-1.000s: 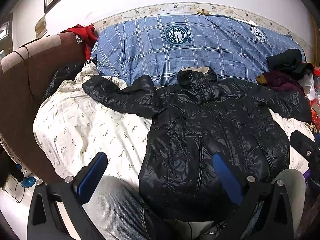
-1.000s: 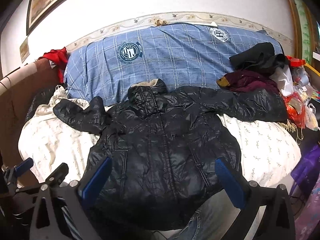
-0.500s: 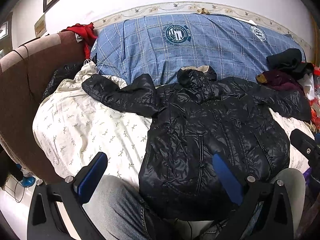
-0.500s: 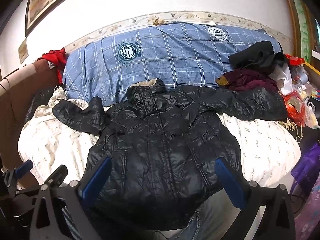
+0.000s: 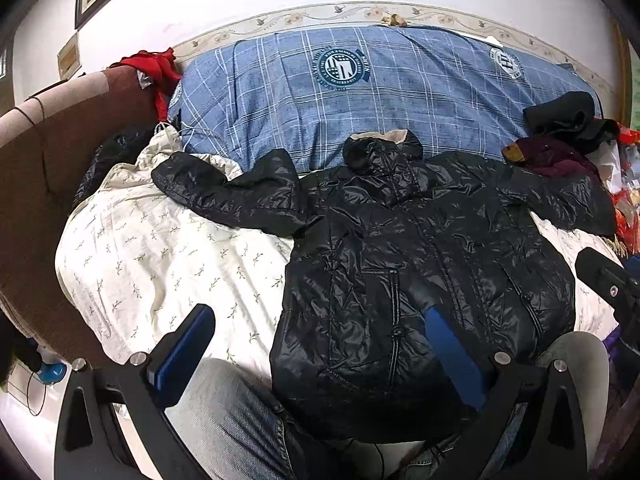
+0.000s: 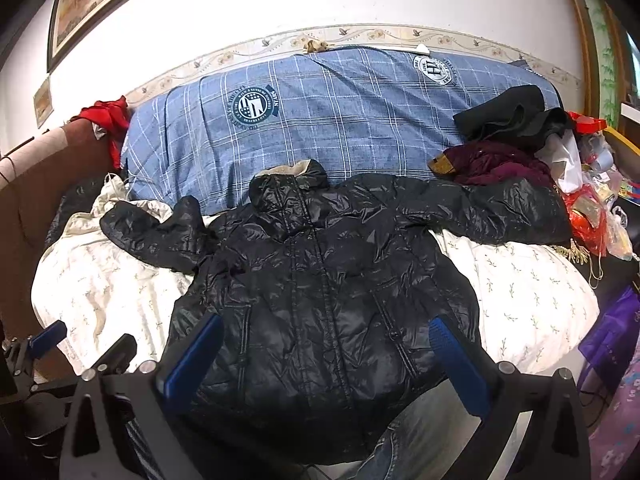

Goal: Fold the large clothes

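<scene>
A shiny black puffer jacket [image 5: 420, 256] [image 6: 320, 280] lies face up on a white floral bedsheet [image 5: 160, 256] [image 6: 532, 296], sleeves spread to both sides, collar toward the wall. Its hem hangs over a person's jeans-clad knees [image 5: 228, 420]. My left gripper [image 5: 316, 340] hovers open above the jacket's lower left part, blue pads wide apart, holding nothing. Over the jacket's hem my right gripper [image 6: 324, 344] is open too, with nothing between its fingers. The left sleeve [image 6: 156, 236] is bent and bunched; the right sleeve [image 6: 512, 212] reaches a pile of clothes.
A big blue plaid pillow [image 5: 380, 96] [image 6: 340, 120] leans on the wall behind the jacket. Dark and maroon clothes [image 6: 508, 140] and red bags [image 6: 588, 208] crowd the right side. A brown headboard [image 5: 48, 152] with a red garment [image 5: 154, 68] bounds the left.
Both grippers have barely shifted; the view drifts slightly. The jacket lies as before and both grippers stay open.
</scene>
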{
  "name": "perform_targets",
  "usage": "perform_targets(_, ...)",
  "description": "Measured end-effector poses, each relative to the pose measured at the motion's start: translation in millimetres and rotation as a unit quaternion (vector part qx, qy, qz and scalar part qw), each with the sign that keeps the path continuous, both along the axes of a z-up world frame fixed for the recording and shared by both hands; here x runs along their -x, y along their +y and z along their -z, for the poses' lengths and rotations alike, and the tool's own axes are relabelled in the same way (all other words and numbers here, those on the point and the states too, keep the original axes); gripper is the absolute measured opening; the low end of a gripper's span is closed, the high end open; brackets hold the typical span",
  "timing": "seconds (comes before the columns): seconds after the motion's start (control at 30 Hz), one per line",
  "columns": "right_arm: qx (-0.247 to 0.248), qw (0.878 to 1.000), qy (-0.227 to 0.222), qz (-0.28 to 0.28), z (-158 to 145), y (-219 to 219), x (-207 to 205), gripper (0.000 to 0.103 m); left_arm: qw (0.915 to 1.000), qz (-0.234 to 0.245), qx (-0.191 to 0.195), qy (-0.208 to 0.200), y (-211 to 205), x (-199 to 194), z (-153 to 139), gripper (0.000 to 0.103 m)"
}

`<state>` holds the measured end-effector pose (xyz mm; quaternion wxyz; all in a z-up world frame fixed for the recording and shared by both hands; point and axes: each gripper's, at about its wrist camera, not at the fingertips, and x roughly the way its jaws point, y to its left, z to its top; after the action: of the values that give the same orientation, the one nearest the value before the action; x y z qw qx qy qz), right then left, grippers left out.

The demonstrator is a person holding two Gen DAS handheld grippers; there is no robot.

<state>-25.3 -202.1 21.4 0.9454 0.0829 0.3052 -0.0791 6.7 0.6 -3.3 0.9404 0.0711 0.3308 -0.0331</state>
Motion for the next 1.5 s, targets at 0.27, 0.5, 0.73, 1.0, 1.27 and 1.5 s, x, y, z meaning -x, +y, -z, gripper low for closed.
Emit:
perform_targets(0.27,0.005,1.000,0.009,0.010,0.1,-3.8,-17.0,0.103,0.9988,0.041,0.009,0.024,-6.0,-32.8,6.8,0.103)
perform_targets(0.5,0.008,0.999,0.009,0.041,5.7,-14.6,-53.8,0.103,0.9934,0.106,-0.024,0.036,-28.8,-86.0,16.0,0.103)
perform_targets(0.73,-0.035,0.998,0.006,0.048,16.4,-26.1,-51.5,0.103,0.9941,0.101,-0.037,0.011,-32.7,-66.1,-4.3,0.103)
perform_targets(1.0,-0.003,0.998,-0.005,0.059,-6.0,-23.7,-19.7,0.103,0.9898,0.143,-0.003,0.001,-33.0,-36.2,-13.7,0.103)
perform_targets(1.27,0.014,0.992,-0.004,0.124,-6.7,-15.3,-16.0,0.103,0.9857,0.168,-0.009,0.010,-32.1,-50.6,1.4,0.103)
perform_targets(1.5,0.016,0.995,0.010,0.102,-0.3,-8.5,-26.6,0.103,0.9883,0.151,0.007,0.020,-24.6,-54.0,7.5,0.103)
